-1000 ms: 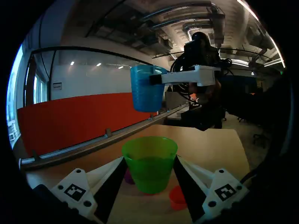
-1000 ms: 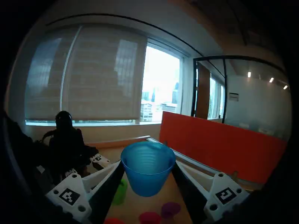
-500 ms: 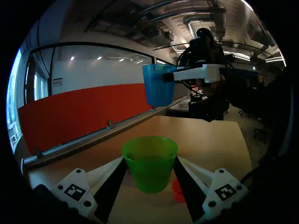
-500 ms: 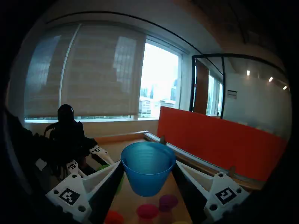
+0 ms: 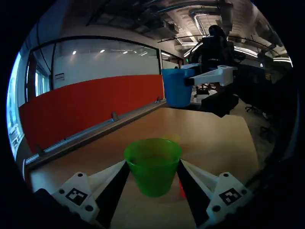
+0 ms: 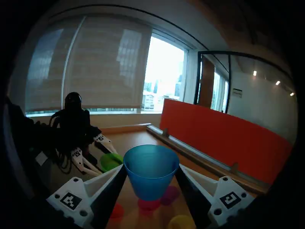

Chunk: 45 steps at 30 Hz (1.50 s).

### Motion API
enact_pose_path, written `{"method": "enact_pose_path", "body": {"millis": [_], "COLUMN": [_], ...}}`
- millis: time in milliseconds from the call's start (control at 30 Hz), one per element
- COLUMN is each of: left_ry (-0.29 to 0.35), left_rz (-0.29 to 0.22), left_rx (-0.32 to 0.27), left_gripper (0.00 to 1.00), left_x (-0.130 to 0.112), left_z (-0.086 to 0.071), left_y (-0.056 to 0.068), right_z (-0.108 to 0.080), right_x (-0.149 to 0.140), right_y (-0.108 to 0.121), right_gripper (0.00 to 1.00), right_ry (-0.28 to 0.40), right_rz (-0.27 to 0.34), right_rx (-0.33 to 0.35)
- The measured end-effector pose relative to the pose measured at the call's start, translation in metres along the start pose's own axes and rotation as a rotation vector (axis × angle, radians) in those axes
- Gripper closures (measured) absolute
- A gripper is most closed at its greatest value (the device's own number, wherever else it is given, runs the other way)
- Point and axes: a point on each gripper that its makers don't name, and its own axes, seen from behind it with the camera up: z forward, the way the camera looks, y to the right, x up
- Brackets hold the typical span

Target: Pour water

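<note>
A green cup point(image 5: 153, 168) stands upright between the fingers of my left gripper point(image 5: 152, 164), which is shut on it, a little above the wooden table point(image 5: 213, 141). Farther off, a blue cup point(image 5: 175, 93) hangs upright over the table's far end, held by my right gripper point(image 5: 183, 81). In the right gripper view the blue cup point(image 6: 150, 177) sits upright with my right gripper point(image 6: 151, 170) shut on it. Beyond it, to the left, is the left gripper point(image 6: 108, 163) with the green cup point(image 6: 112, 160), held by a person in dark clothes.
Small cups stand on the table under the blue one: red point(image 6: 116, 210), pink point(image 6: 148, 204), purple point(image 6: 169, 192) and yellow point(image 6: 181, 221). An orange partition point(image 6: 228, 137) with a rail runs along one side of the table. Windows with blinds are behind.
The right gripper has come down toward the table with the blue cup, and drifted right in the left gripper view. The green cup stays gripped and upright.
</note>
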Motion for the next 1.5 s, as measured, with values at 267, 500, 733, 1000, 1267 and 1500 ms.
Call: {"method": "enact_pose_path", "body": {"millis": [267, 500, 733, 1000, 1267, 1500], "left_ry": [-0.045, -0.093, -0.131, -0.165, -0.198, -0.229], "left_rz": [-0.002, 0.005, 0.009, 0.005, 0.001, -0.009], "left_rx": [-0.008, -0.014, -0.020, -0.030, -0.046, -0.058], "left_gripper": [0.17, 0.17, 0.17, 0.17, 0.17, 0.17], "left_x": [-0.016, -0.033, -0.048, -0.063, -0.076, -0.087], "left_z": [0.001, 0.004, 0.006, 0.007, 0.008, 0.008], "left_y": [0.003, 0.006, 0.009, 0.013, 0.019, 0.021], "right_z": [-0.005, -0.008, -0.010, -0.011, -0.014, -0.014], "right_x": [-0.024, -0.044, -0.057, -0.072, -0.088, -0.104], "right_y": [0.001, 0.003, 0.003, 0.000, -0.001, -0.002], "right_gripper": [0.10, 0.10, 0.10, 0.10, 0.10, 0.10], "right_ry": [-0.032, -0.060, -0.081, -0.097, -0.116, -0.136], "right_rz": [0.006, 0.002, -0.004, 0.000, 0.014, 0.033], "right_rx": [0.003, 0.004, 0.011, 0.020, 0.027, 0.030]}}
